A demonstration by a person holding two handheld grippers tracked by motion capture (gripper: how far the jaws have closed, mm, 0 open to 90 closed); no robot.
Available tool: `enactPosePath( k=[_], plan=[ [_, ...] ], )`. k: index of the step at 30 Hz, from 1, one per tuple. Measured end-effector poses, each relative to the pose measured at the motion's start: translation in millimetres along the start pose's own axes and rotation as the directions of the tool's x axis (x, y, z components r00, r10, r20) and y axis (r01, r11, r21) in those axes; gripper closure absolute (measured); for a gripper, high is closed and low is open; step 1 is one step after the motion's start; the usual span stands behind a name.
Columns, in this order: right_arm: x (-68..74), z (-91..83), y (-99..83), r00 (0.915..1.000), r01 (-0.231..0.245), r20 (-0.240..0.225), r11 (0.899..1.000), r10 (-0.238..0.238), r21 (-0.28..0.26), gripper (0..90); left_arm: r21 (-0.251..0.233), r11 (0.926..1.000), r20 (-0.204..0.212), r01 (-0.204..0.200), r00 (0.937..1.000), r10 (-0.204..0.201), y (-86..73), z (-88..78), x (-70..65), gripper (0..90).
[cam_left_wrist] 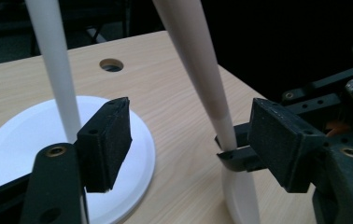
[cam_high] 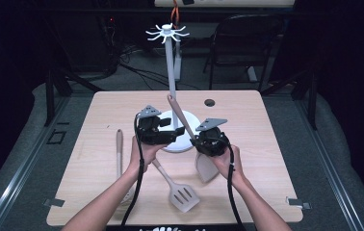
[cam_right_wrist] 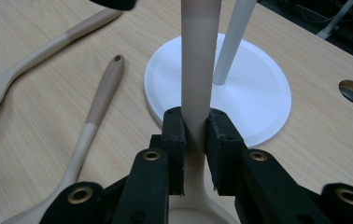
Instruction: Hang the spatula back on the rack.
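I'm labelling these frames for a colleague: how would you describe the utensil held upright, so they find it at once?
Start at the white stand with its round base in the middle of the wooden table. Just right of the base, the right gripper clamps a two-tone spatula, blade down, handle leaning up toward the pole. Unlike the slotted turner and spoon, it is not lying flat.

Three kitchen utensils: a held spatula (cam_high: 206, 166), a slotted turner (cam_high: 182, 195), a spoon (cam_high: 119, 149); one white hanging stand (cam_high: 171, 62).

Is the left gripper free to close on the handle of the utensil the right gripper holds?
Probably yes: the left gripper stands open around the handle, above the right gripper's clamp, nothing between.
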State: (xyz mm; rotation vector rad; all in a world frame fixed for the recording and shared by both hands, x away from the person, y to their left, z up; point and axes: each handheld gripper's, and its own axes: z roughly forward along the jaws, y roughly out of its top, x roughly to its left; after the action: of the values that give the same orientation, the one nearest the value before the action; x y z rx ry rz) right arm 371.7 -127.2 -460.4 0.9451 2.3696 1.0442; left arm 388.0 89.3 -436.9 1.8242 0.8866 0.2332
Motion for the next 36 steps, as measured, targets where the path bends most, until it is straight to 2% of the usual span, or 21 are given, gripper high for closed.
enactPosePath(
  k=[5, 6, 7, 8, 9, 10, 11, 12, 15, 18, 20, 22, 24, 26, 29, 30, 31, 36],
  plan=[
    [1.6, -0.1, 0.4, 1.0000, -0.009, 0.000, 1.000, 0.009, -0.006, 78.7, -0.022, 0.9997, 0.016, -0.005, 0.9999, 0.005, -0.8, 8.5, -6.9, 39.3],
    [2.0, 0.0, 0.3, 0.9999, -0.012, 0.000, 1.000, 0.012, -0.008, 78.7, -0.021, 0.9998, 0.024, -0.003, 0.9997, 0.004, -1.3, 10.2, -7.0, 40.7],
    [2.9, -0.1, 0.3, 0.9999, -0.013, 0.002, 1.000, 0.013, -0.014, 78.6, -0.023, 0.9997, 0.034, 0.010, 0.9994, -0.009, -2.5, 13.0, -7.4, 46.2],
    [2.9, -0.1, 0.3, 0.9999, -0.013, 0.002, 1.000, 0.013, -0.014, 78.6, -0.023, 0.9997, 0.036, 0.010, 0.9993, -0.009, -3.0, 14.2, -6.8, 46.2],
    [3.5, -0.5, 0.3, 0.9999, -0.011, 0.005, 1.000, 0.011, -0.018, 78.7, -0.033, 0.9989, 0.052, 0.035, 0.9981, -0.033, -4.6, 16.9, -6.5, 51.5],
    [3.5, -0.5, 0.3, 0.9999, -0.011, 0.005, 1.000, 0.011, -0.018, 78.7, -0.044, 0.9976, 0.068, 0.053, 0.9965, -0.050, -6.0, 18.3, -5.4, 51.5],
    [3.9, -0.4, 0.3, 0.9999, -0.013, 0.006, 1.000, 0.013, -0.024, 78.7, -0.056, 0.9959, 0.083, 0.072, 0.9943, -0.067, -7.3, 19.4, -4.2, 58.3],
    [3.9, -0.4, 0.3, 0.9999, -0.013, 0.006, 1.000, 0.013, -0.024, 78.6, -0.065, 0.9942, 0.100, 0.085, 0.9919, -0.079, -8.4, 21.0, -3.1, 58.3],
    [4.5, -0.6, 0.1, 0.9999, -0.012, 0.010, 0.999, 0.012, -0.032, 78.6, -0.077, 0.9923, 0.124, 0.097, 0.9885, -0.087, -10.5, 24.2, -1.5, 66.1],
    [3.8, -0.7, -0.4, 0.9998, -0.014, 0.013, 0.999, 0.015, -0.039, 78.6, -0.091, 0.9916, 0.131, 0.092, 0.9882, -0.080, -10.7, 24.6, -3.2, 73.3],
    [3.6, -1.2, -0.5, 0.9998, -0.015, 0.013, 0.999, 0.015, -0.048, 78.4, -0.100, 0.9903, 0.155, 0.096, 0.9846, -0.080, -10.3, 24.2, -3.5, 75.6],
    [3.1, -2.3, -0.5, 0.9998, -0.017, 0.003, 0.998, 0.017, -0.059, 77.9, -0.110, 0.9911, 0.169, 0.075, 0.9840, -0.055, -8.9, 22.8, -5.8, 76.4],
    [2.9, -2.9, -0.5, 0.9998, -0.019, 0.001, 0.998, 0.019, -0.061, 77.6, -0.111, 0.9929, 0.166, 0.042, 0.9859, -0.023, -6.7, 22.4, -8.2, 76.5],
    [2.4, -4.8, -1.3, 0.9997, -0.021, -0.011, 0.997, 0.020, -0.072, 76.5, -0.107, 0.9938, 0.170, 0.032, 0.9854, -0.014, -4.6, 21.8, -8.3, 76.7],
    [1.2, -8.9, -2.8, 0.9995, -0.019, -0.027, 0.997, 0.017, -0.069, 67.4, -0.104, 0.9945, 0.163, 0.011, 0.9865, 0.007, -0.6, 19.0, -6.2, 76.7],
    [0.0, -11.4, -5.2, 0.9992, -0.025, -0.033, 0.997, 0.023, -0.067, 59.5, -0.109, 0.9940, 0.160, 0.006, 0.9870, 0.012, 0.4, 18.3, -5.2, 76.7],
    [0.0, -11.4, -5.2, 0.9992, -0.025, -0.033, 0.997, 0.023, -0.067, 59.5, -0.104, 0.9945, 0.160, 0.004, 0.9870, 0.013, 1.4, 17.3, -4.3, 76.7],
    [-6.0, -13.6, -16.3, 0.9984, -0.040, -0.042, 0.999, 0.039, -0.019, 33.7, -0.108, 0.9941, 0.155, -0.006, 0.9876, 0.023, 6.8, 14.0, 3.2, 76.7]
  ],
)
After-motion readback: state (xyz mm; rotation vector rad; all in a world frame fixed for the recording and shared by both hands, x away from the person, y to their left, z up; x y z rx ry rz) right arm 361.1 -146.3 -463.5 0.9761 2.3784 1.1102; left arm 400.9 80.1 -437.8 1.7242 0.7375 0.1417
